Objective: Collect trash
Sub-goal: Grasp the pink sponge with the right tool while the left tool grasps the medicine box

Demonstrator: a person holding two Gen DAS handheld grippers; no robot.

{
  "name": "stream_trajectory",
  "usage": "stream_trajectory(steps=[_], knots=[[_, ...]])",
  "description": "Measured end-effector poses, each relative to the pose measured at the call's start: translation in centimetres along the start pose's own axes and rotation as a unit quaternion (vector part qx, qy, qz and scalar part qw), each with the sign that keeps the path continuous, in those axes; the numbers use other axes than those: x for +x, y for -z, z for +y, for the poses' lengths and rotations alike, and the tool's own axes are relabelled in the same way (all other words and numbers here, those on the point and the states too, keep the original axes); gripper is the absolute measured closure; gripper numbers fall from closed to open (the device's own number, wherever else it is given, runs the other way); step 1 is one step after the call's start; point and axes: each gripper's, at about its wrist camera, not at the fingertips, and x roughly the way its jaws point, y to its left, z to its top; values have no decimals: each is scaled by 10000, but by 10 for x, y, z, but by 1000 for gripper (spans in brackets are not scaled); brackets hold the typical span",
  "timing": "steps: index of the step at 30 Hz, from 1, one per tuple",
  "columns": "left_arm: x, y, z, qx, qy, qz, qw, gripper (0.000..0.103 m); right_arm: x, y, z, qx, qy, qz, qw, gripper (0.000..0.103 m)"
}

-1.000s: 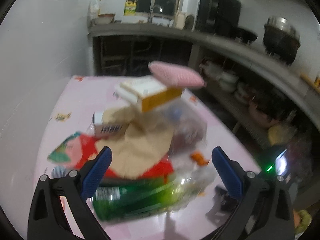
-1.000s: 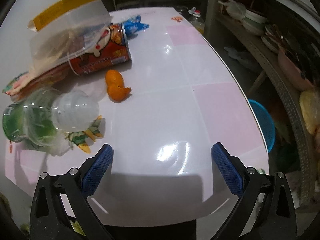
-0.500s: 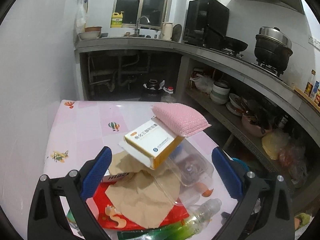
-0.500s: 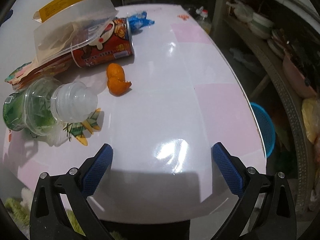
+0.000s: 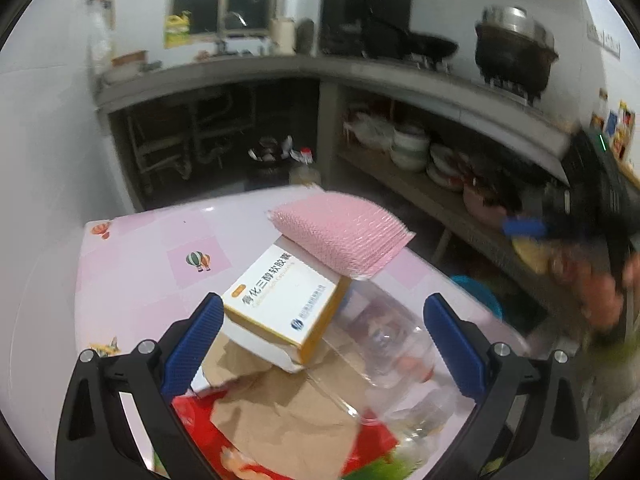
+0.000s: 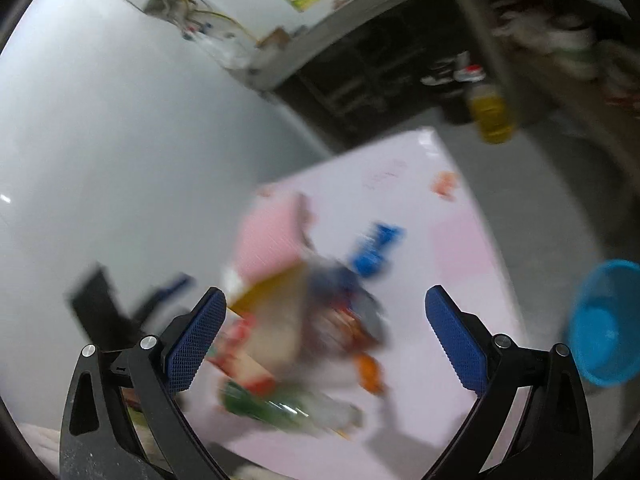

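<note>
A heap of trash lies on the pink table [image 5: 152,248]. On top sits a pink padded pouch [image 5: 340,232] over a white and yellow medicine box [image 5: 280,300]. Below are brown paper [image 5: 288,408], a clear plastic container [image 5: 384,340] and a red wrapper [image 5: 200,428]. My left gripper [image 5: 320,344] hangs open just above the heap, its fingers either side of the box. The right wrist view is blurred: my right gripper [image 6: 320,340] is open high above the table, over the pile with a green bottle [image 6: 272,404], orange peel [image 6: 370,372] and blue wrapper [image 6: 376,248].
A blue basket [image 6: 604,328] stands on the floor to the right of the table. A concrete counter [image 5: 400,80] with a pot [image 5: 516,52] runs along the back and right, with bowls on a shelf beneath. A white wall [image 6: 100,140] borders the table's left.
My left gripper has come closer over the medicine box. My right gripper has risen and tilted up fast, so its view went from the near tabletop to the whole table, blurred.
</note>
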Motion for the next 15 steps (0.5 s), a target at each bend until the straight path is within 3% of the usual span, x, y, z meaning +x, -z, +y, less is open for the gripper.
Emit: stream_trajectory(steps=[7,11,15], knots=[[46,-21,19,373,322,715,9962,5,91,-45,-15,467,-918,852,9910,11],[65,-24,23,462,566,1019,9921,5,111,-49,-13,560,-1141,1121,9855,15],[72,-25,24,554,686,1105,9900,5,132,-53,-9,587,-1247,1448,9798,27]])
